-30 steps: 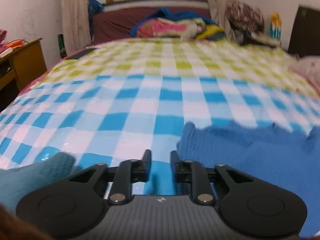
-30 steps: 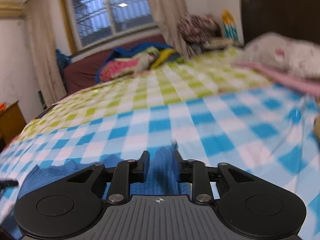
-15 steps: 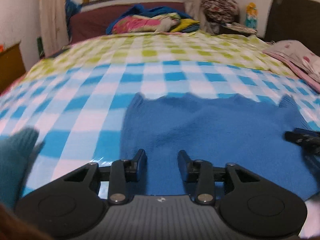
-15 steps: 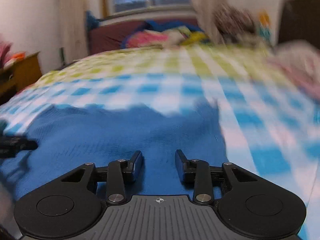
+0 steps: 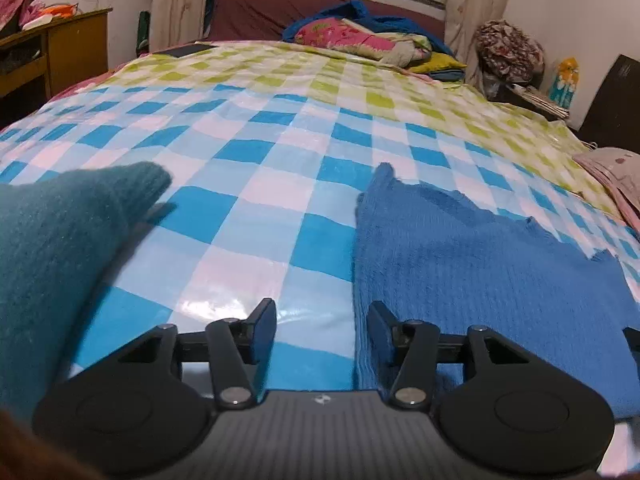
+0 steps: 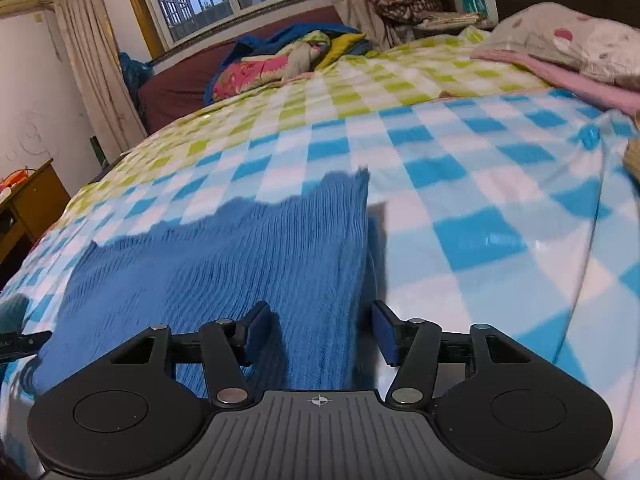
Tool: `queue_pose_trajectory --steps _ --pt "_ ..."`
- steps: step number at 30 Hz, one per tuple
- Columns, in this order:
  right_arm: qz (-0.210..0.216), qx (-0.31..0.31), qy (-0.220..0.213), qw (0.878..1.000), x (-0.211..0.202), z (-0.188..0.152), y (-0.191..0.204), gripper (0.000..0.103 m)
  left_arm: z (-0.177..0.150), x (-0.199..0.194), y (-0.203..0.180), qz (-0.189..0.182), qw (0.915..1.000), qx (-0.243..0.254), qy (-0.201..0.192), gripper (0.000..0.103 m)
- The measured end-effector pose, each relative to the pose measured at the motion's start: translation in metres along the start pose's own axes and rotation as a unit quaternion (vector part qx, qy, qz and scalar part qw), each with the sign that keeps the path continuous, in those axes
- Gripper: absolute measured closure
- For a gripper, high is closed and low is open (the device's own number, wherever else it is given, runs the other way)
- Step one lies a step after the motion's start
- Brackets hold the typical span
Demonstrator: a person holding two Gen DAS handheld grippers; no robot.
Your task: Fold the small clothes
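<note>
A blue knitted garment (image 5: pixel 480 256) lies flat on the checked bed cover (image 5: pixel 260 152). In the left wrist view my left gripper (image 5: pixel 322 332) is open and empty at the garment's near left corner, its right finger over the left edge. In the right wrist view the garment (image 6: pixel 240 256) fills the lower left. My right gripper (image 6: pixel 320 332) is open, its jaws either side of the garment's near right edge. A teal knitted piece (image 5: pixel 60 240) lies to the left of my left gripper.
A pile of coloured bedding (image 5: pixel 360 40) lies at the far end of the bed under the window. A wooden desk (image 5: pixel 52 56) stands at the left. A pink blanket and a pillow (image 6: pixel 560 48) lie at the right edge.
Both grippers have opened wider. The left has moved left to the garment's left edge, the right has moved right to its right edge.
</note>
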State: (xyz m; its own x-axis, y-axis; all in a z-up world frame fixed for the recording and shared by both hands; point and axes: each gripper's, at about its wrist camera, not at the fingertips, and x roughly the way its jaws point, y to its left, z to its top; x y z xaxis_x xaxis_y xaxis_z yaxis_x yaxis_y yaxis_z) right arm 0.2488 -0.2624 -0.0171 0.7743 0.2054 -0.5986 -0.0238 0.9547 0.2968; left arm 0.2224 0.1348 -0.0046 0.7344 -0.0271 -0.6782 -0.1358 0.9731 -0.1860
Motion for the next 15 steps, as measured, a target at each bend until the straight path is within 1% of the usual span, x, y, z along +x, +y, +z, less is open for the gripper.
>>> queue_pose_trajectory --steps 2,4,5,6,8,9,10,11,12,13,14,15 --pt "0.006 0.002 -0.004 1.000 -0.007 -0.001 -0.001 0.046 0.002 -0.008 0.000 -0.023 0.9997 -0.009 -0.007 0.044" --pt "0.019 0.006 -0.009 1.000 -0.013 -0.001 -0.002 0.046 0.003 -0.013 -0.001 -0.037 0.9990 -0.015 -0.019 0.031" --pt "0.022 0.005 -0.009 1.000 -0.012 -0.001 -0.002 0.046 0.002 -0.011 -0.003 -0.043 0.9988 -0.013 -0.018 0.030" --pt "0.021 0.003 0.000 1.000 -0.007 -0.001 0.000 0.046 0.003 -0.006 -0.007 -0.044 0.9990 -0.007 -0.009 0.031" --pt "0.026 0.009 0.009 1.000 -0.001 -0.003 0.001 0.045 0.002 0.007 -0.017 -0.043 0.9989 0.005 0.018 0.039" --pt "0.030 0.015 0.009 0.999 0.000 -0.004 0.000 0.047 0.001 0.010 -0.020 -0.038 0.9990 0.009 0.022 0.040" --pt "0.035 0.022 0.012 0.999 0.000 -0.004 -0.001 0.051 0.000 0.010 -0.023 -0.037 0.9990 0.015 0.021 0.046" --pt "0.045 0.032 0.018 0.998 -0.001 -0.003 -0.003 0.062 0.000 0.009 -0.023 -0.045 0.9985 0.015 0.026 0.052" --pt "0.059 0.044 0.026 0.997 0.000 -0.003 -0.006 0.067 0.000 0.008 -0.023 -0.063 0.9972 0.009 0.038 0.062" --pt "0.070 0.054 0.035 0.996 0.000 -0.004 -0.009 0.072 -0.001 0.007 -0.023 -0.077 0.9958 0.005 0.049 0.065" --pt "0.077 0.056 0.042 0.995 -0.002 -0.005 -0.010 0.075 -0.003 0.005 -0.025 -0.079 0.9955 0.012 0.052 0.066" --pt "0.080 0.055 0.045 0.994 -0.004 -0.005 -0.011 0.076 -0.006 0.002 -0.028 -0.076 0.9953 0.024 0.055 0.069"
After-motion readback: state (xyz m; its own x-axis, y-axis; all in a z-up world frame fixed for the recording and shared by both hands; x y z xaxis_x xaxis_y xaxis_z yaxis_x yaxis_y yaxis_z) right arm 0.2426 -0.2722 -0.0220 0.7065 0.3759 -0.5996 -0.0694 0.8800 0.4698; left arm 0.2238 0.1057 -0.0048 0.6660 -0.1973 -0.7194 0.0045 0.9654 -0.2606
